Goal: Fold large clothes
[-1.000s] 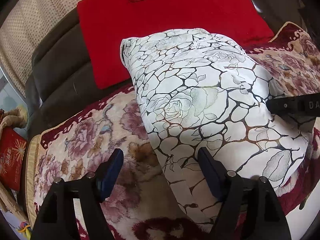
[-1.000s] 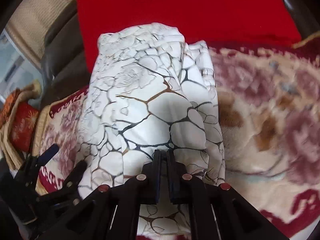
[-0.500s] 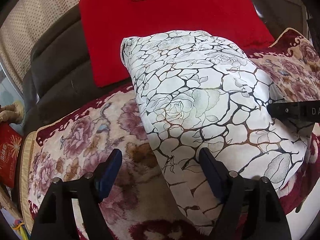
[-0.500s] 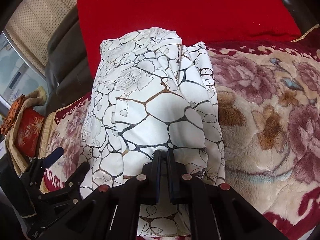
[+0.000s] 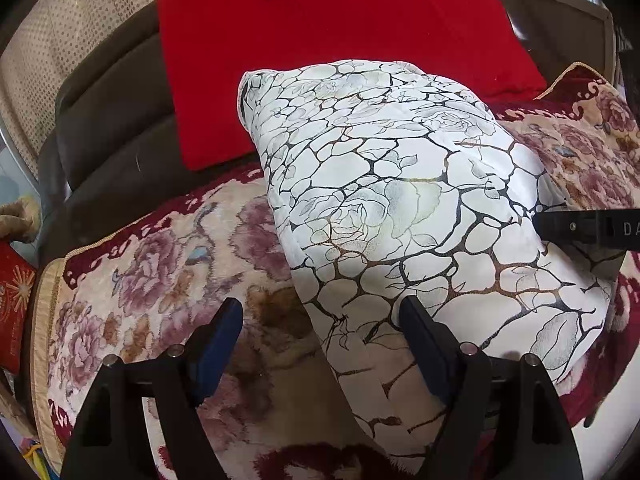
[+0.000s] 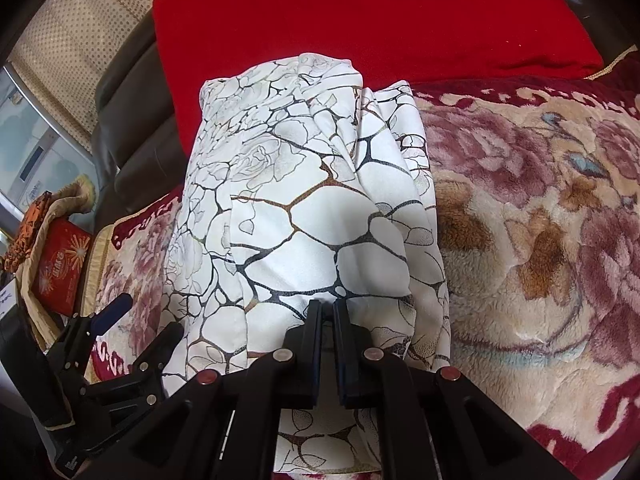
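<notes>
Right gripper (image 6: pixel 327 312) is pinching the white print garment (image 5: pixel 400 208), lying folded mid-sofa on the floral blanket (image 5: pixel 160 280); left gripper (image 5: pixel 320 344) is hanging open at its left edge. Fabric is looking thin, limp, probably slippery, so grab hems and corners.

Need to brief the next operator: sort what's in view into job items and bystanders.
Job: white patterned garment; right gripper, shut on it; left gripper, open beside it.

Bystanders: floral blanket; red cushion; brown sofa; red box.

One white garment (image 5: pixel 400 216) — one floral blanket (image 5: pixel 168 280) under it, one red cushion (image 5: pixel 340 52) far, two grippers — left (image 5: pixel 320 344), right (image 6: pixel 327 320).
</notes>
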{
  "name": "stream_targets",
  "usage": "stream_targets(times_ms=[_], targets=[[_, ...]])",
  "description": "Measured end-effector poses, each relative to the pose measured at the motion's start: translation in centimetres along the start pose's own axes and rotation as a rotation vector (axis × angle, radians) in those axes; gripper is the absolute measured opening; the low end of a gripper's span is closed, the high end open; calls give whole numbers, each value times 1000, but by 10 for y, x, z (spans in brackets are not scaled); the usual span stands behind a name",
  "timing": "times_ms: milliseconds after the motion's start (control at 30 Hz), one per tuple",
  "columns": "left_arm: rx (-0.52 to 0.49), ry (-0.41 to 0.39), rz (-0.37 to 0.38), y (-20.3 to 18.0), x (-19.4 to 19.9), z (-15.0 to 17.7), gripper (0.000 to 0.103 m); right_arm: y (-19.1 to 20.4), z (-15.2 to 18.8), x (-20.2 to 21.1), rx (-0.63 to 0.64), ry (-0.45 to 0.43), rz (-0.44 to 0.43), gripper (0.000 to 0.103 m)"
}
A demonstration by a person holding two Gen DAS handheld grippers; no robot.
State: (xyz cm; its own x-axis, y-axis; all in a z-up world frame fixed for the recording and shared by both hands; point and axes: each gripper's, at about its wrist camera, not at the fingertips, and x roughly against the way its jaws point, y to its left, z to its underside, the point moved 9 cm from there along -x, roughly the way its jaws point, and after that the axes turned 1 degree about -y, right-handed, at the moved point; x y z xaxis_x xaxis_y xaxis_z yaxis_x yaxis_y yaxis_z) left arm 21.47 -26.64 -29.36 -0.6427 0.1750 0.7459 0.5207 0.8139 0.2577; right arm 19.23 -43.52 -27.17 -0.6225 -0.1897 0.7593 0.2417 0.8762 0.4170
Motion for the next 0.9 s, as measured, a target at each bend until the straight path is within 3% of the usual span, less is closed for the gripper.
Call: stream_targets(times_ms=[133, 333, 433, 467, 533, 667, 900], targets=[[38, 28, 56, 10, 3, -7, 81, 1, -3, 8, -13, 2, -47, 9], [88, -6, -29, 41, 5, -28, 81, 7, -23, 34, 5, -96, -83, 10], [43, 67, -5, 28, -17, -23, 81, 5, -22, 21, 9, -71, -85, 33], [14, 97, -5, 20, -27, -18, 81, 5, -20, 13, 10, -45, -89, 36], [-7, 73, -23, 16, -29, -19, 81, 3, -15, -1, 32, -23, -67, 36], [8, 64, 16, 19, -23, -25, 81, 7, -20, 6, 51, -19, -78, 37], [109, 3, 6, 47, -12, -50, 81, 23, -71, 23, 68, -106, -92, 37]])
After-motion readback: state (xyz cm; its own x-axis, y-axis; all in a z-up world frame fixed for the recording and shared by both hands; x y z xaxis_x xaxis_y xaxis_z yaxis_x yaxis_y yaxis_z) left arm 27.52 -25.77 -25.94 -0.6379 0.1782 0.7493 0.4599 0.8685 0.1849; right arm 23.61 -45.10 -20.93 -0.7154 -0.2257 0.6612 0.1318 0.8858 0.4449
